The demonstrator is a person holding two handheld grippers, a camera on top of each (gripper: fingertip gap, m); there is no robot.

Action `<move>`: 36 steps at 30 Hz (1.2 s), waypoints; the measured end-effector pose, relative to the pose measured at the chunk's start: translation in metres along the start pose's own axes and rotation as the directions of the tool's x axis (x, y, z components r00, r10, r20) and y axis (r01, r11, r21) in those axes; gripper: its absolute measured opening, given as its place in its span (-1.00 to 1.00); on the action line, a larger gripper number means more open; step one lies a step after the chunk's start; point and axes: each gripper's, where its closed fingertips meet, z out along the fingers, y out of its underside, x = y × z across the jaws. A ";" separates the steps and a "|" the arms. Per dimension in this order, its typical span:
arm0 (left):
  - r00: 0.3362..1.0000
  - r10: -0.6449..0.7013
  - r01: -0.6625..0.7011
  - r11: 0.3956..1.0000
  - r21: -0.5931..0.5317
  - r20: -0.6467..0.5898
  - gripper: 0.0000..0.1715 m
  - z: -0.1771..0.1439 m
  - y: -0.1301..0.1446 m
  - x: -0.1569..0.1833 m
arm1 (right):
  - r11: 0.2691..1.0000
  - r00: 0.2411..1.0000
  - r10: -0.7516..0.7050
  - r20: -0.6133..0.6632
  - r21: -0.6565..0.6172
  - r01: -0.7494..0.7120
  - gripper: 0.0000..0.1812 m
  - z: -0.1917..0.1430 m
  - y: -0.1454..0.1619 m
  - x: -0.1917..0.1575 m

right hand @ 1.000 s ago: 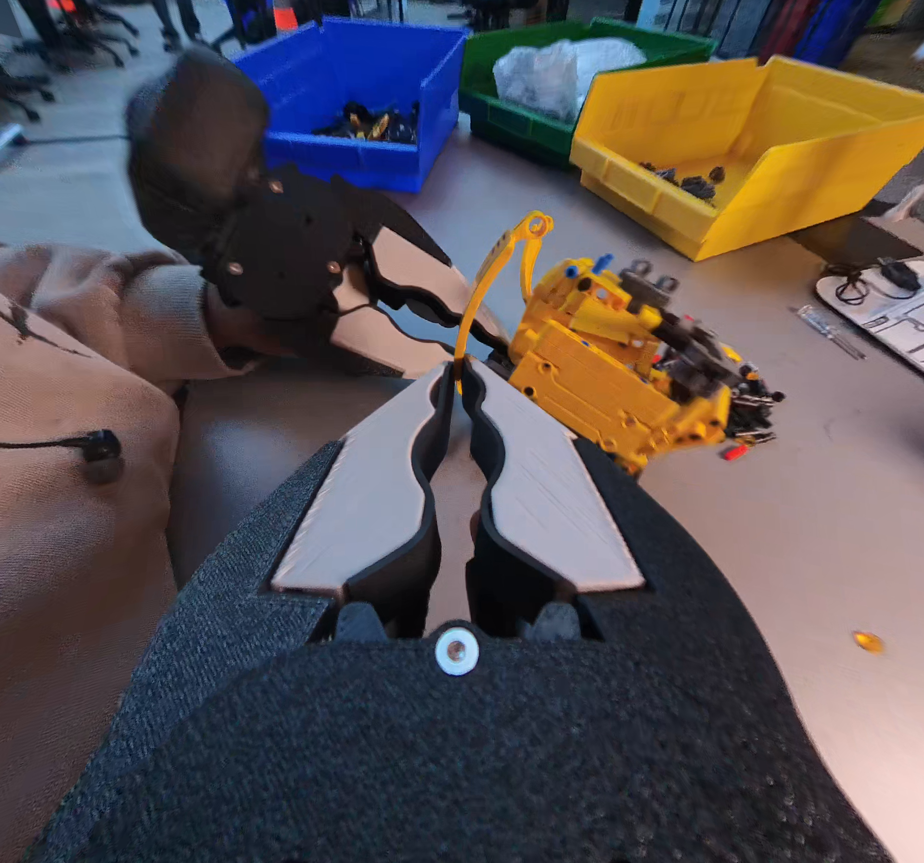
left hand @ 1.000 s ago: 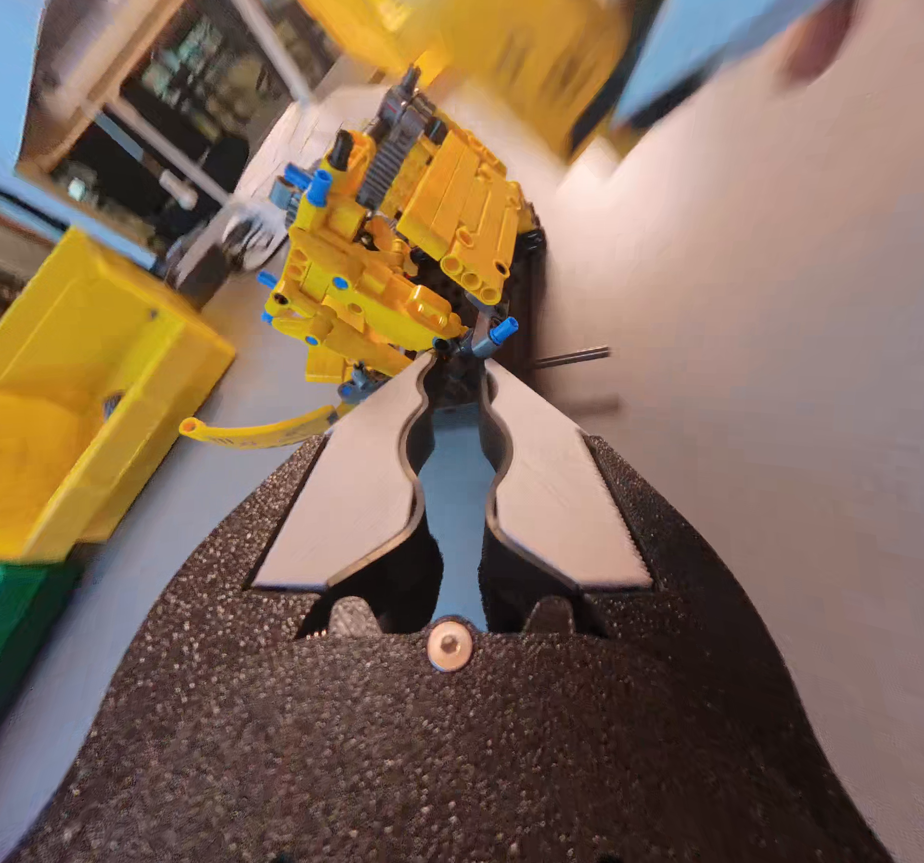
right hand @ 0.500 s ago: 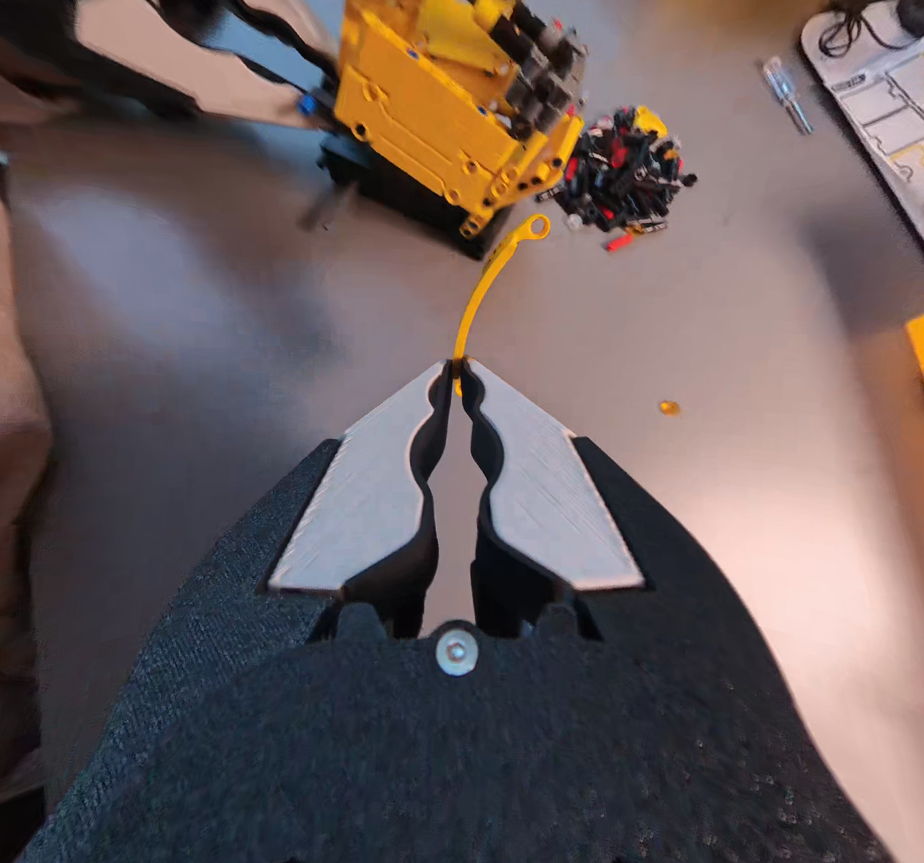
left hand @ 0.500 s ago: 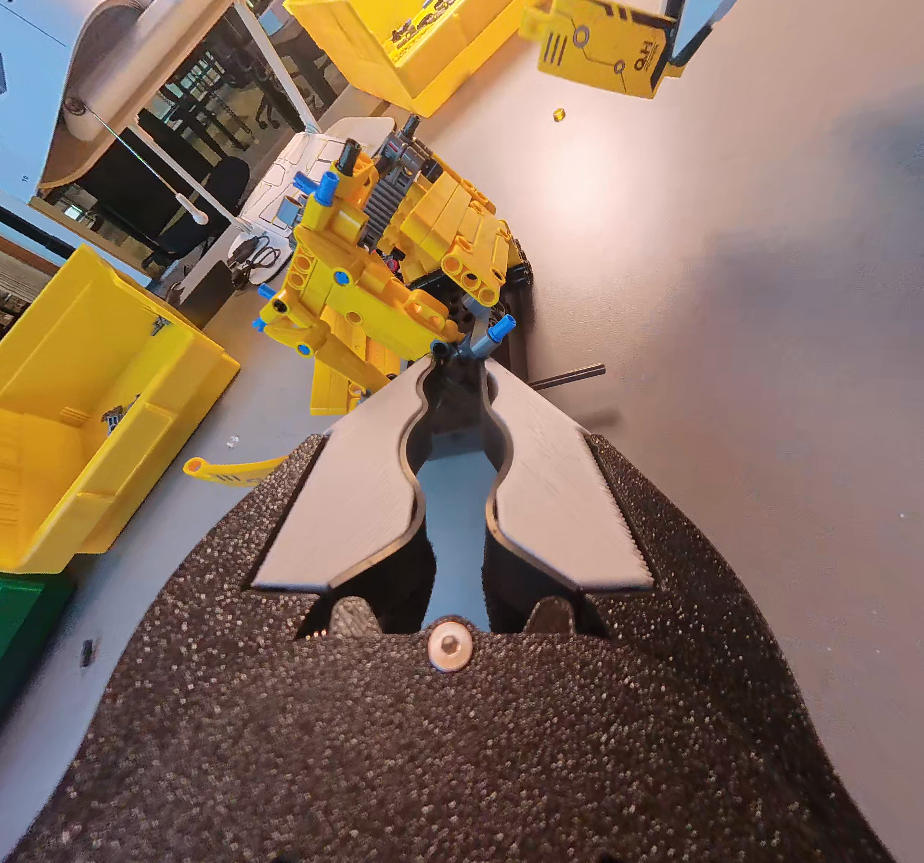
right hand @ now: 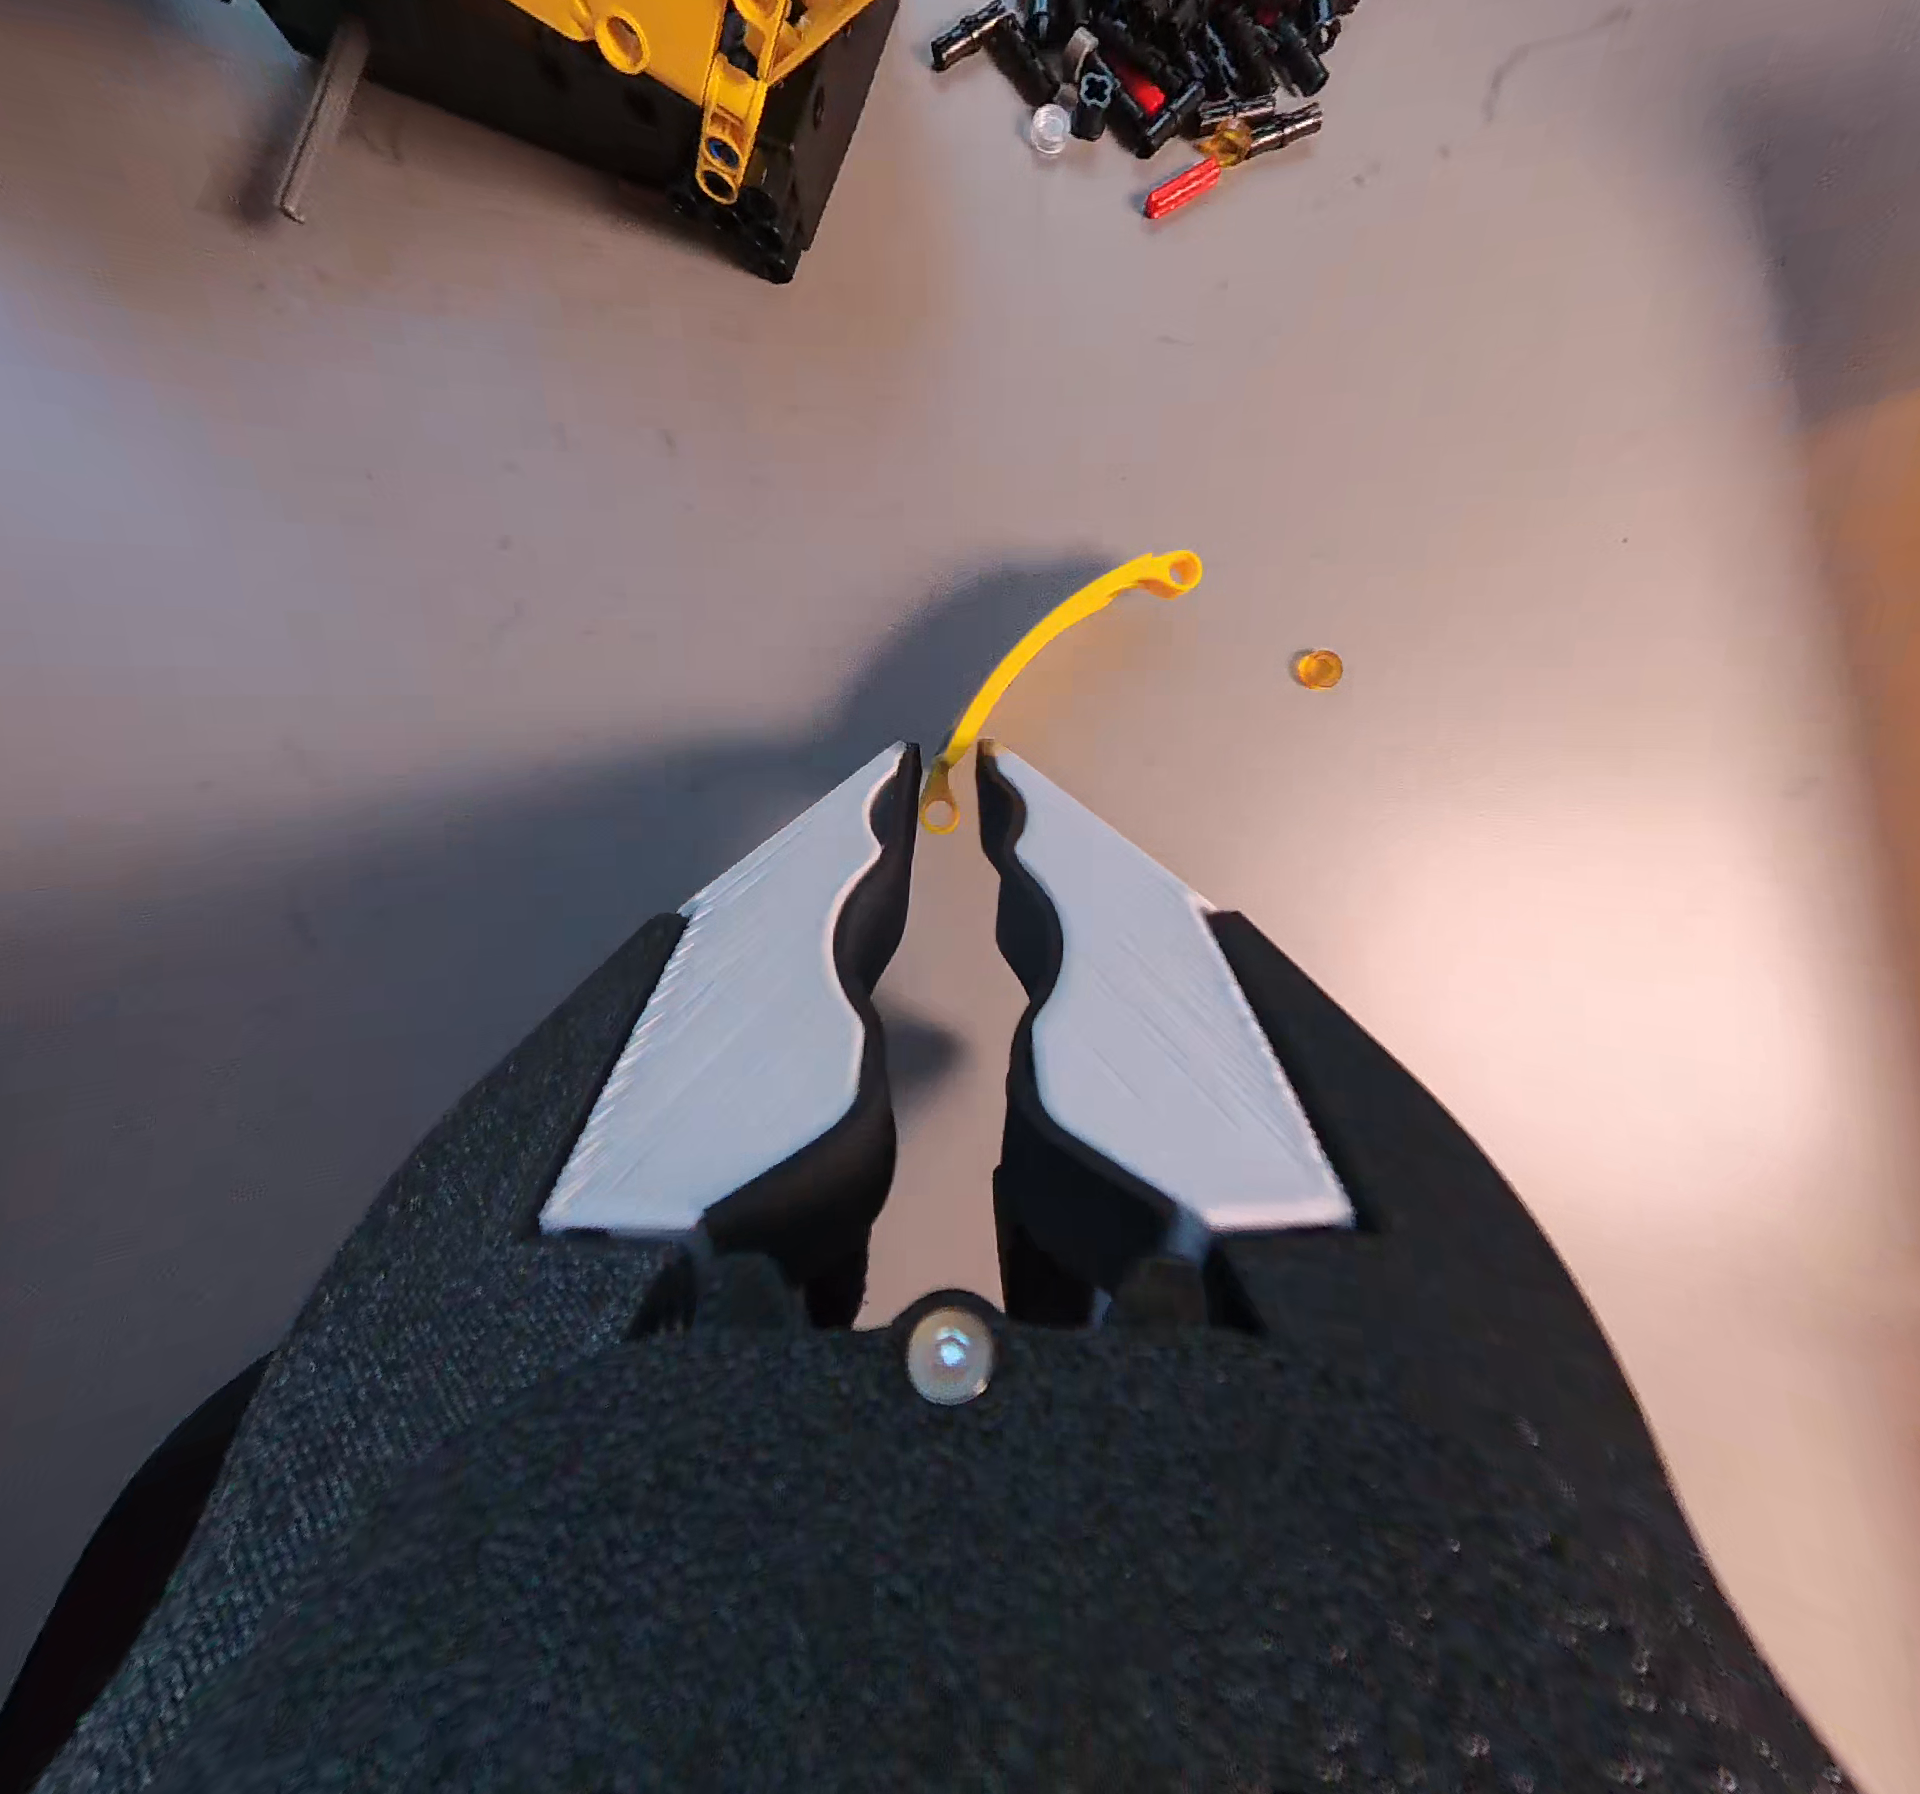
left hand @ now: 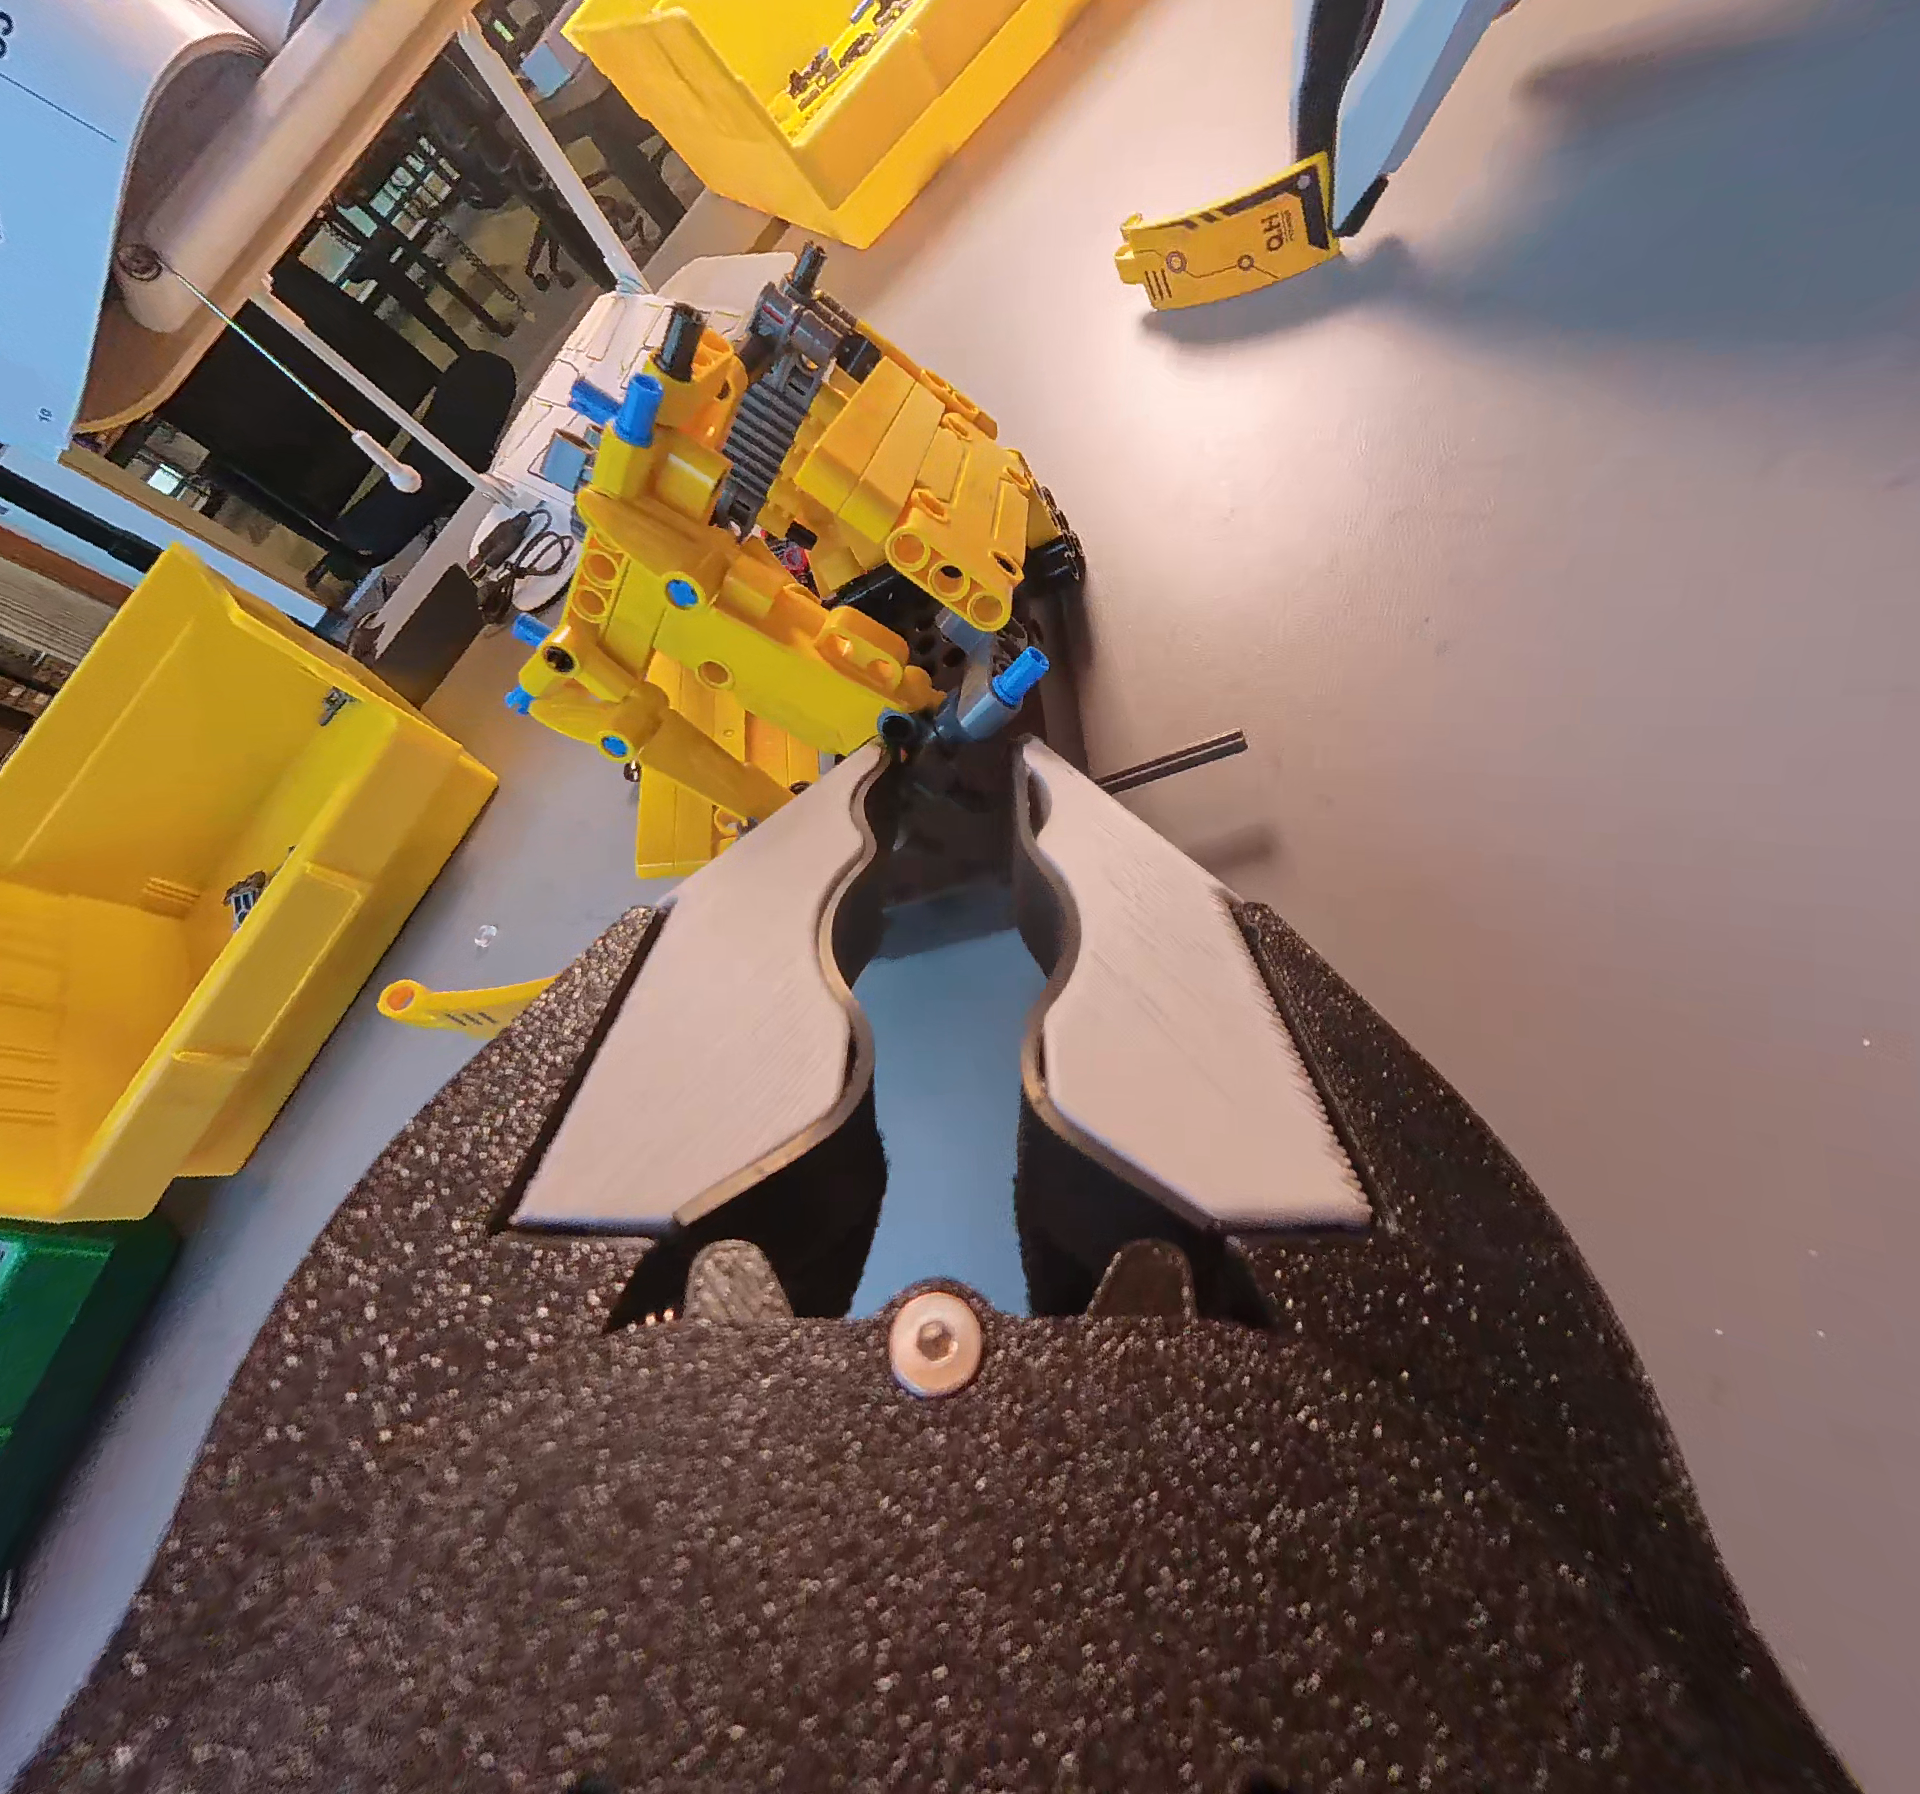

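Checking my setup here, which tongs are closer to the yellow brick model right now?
Left. The left tongs sit at the yellow brick model, tips around its black base. The right tongs are well away, with a curved yellow panel.

Left tool (left hand: pixel 951 757) parted; right tool (right hand: pixel 948 757) slightly parted

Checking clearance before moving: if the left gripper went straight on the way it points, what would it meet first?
Probably the black base of the yellow brick model: it lies between the left gripper tips already. Whether they touch it is unclear.
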 end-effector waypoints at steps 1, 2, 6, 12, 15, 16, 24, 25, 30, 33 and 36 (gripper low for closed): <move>1.000 0.001 -0.001 1.000 0.001 -0.005 -0.76 0.000 0.000 0.001 | 1.000 1.000 0.004 -0.001 0.005 -0.004 -0.87 0.000 0.000 0.001; 1.000 0.000 0.000 1.000 0.004 -0.013 -0.74 -0.001 -0.001 0.001 | 1.000 1.000 0.009 0.001 0.008 -0.009 -0.85 -0.001 0.000 0.001; 0.997 -0.027 0.029 0.999 0.020 -0.076 -0.61 -0.006 -0.004 0.009 | 0.999 1.000 0.026 -0.017 0.040 -0.025 -0.80 -0.008 -0.003 0.007; 0.937 -0.169 0.207 0.974 0.095 -0.305 -0.41 -0.033 -0.024 0.024 | 0.972 0.996 0.078 -0.038 0.223 -0.068 -0.70 -0.026 -0.018 0.019; 0.861 -0.282 0.367 0.921 0.133 -0.423 -0.38 -0.061 -0.041 0.010 | 0.938 0.991 0.126 -0.045 0.329 -0.104 -0.68 -0.035 -0.026 0.029; 0.842 -0.323 0.415 0.899 0.138 -0.432 -0.38 -0.071 -0.044 -0.003 | 0.924 0.990 0.138 -0.042 0.365 -0.113 -0.68 -0.038 -0.029 0.031; 0.960 -0.279 0.242 0.868 -0.434 -0.024 -0.45 -0.100 0.058 -0.199 | 0.840 0.983 0.175 0.051 0.513 -0.176 -0.68 -0.051 -0.046 0.031; 0.963 -0.267 0.202 0.816 -0.542 -0.043 -0.51 -0.098 0.075 -0.215 | 0.838 0.982 0.176 0.064 0.514 -0.184 -0.68 -0.050 -0.046 0.030; 0.891 -0.404 -0.054 0.356 -0.933 -0.205 -0.52 -0.091 0.171 -0.235 | 0.845 0.980 0.181 0.081 0.497 -0.197 -0.68 -0.043 -0.039 0.022; 0.851 -0.472 -0.197 0.119 -0.973 -0.230 -0.56 -0.094 0.208 -0.229 | 0.848 0.981 0.183 0.070 0.494 -0.193 -0.68 -0.043 -0.036 0.021; 0.828 -0.508 -0.296 -0.037 -0.955 -0.236 -0.60 -0.101 0.232 -0.219 | 0.840 0.980 0.191 0.058 0.507 -0.194 -0.69 -0.048 -0.035 0.025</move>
